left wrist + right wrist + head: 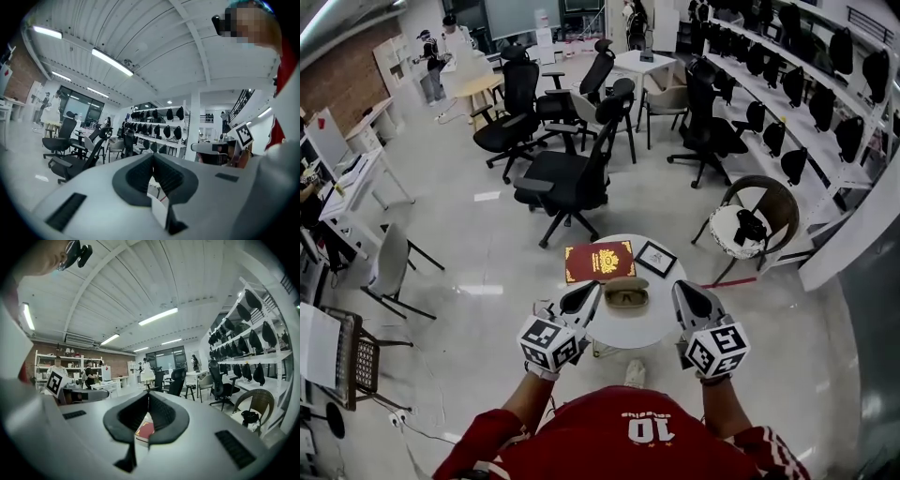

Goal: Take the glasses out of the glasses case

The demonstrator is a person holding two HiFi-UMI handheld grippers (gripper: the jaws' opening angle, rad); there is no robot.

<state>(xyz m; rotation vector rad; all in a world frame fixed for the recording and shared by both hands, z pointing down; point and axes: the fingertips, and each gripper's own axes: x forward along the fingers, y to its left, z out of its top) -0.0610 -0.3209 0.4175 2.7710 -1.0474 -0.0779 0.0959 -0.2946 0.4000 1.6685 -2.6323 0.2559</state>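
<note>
Left claw (584,298) and right claw (687,298), both clenched on nothing, flanked the olive-tan oval glasses case (626,294) on the round white surface (649,328); its glasses, likely light and fragile, probably suited a gentle frame hold.

table (649,325): glasses case (626,293) centre | book (599,261) behind it (frame (655,258) right of book)

Open-plan office. Swivel chairs (567,178) bunched ahead of left claw (592,290) & right claw (680,288). Desks (362,176) far left of left claw, bag racks (787,84) right of right claw. Brick wall (339,75) back left, strip lights (111,62) overhead, a few ppl (431,54) at far end.
</note>
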